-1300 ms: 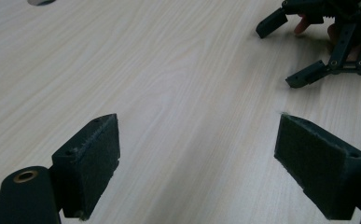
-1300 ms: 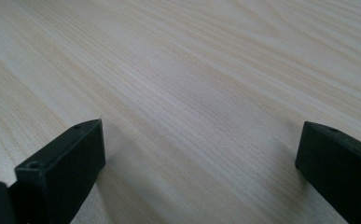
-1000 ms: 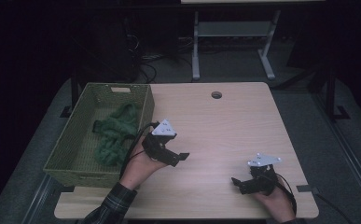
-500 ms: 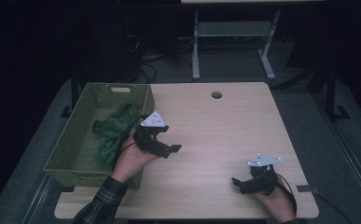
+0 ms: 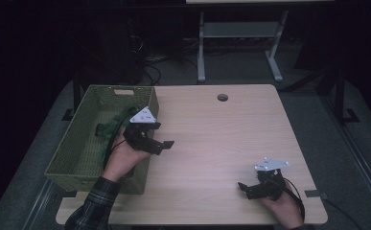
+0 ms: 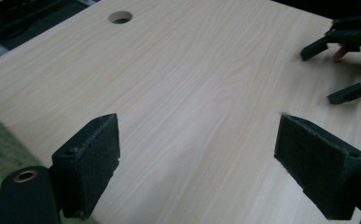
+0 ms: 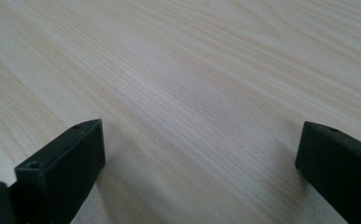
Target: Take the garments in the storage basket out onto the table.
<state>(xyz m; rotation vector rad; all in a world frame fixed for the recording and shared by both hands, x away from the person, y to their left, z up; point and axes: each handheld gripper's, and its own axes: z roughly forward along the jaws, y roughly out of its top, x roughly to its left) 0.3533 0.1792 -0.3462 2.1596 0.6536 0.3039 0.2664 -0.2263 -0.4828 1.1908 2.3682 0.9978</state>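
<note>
Left gripper [image 5: 166, 143] higher, green cloth [image 5: 110, 128] half-hidden.

- Left gripper [image 5: 166, 143]: black body, grey three-cornered plate on top, thin black cable trailing back.
- Its jaws carry rough black foam pads [image 6: 90, 161]; a brass-ringed hole sits beside one.
- Right gripper [image 5: 243, 187]: black, grey dotted plate, smooth jaws with small screw holes.
- Left sleeve [image 5: 89, 208]: dark plaid.

Light wooden table [image 5: 212, 143] with a round cable hole [image 5: 222, 97] near its far edge; grey metal stand [image 5: 238, 36] on the floor beyond.
</note>
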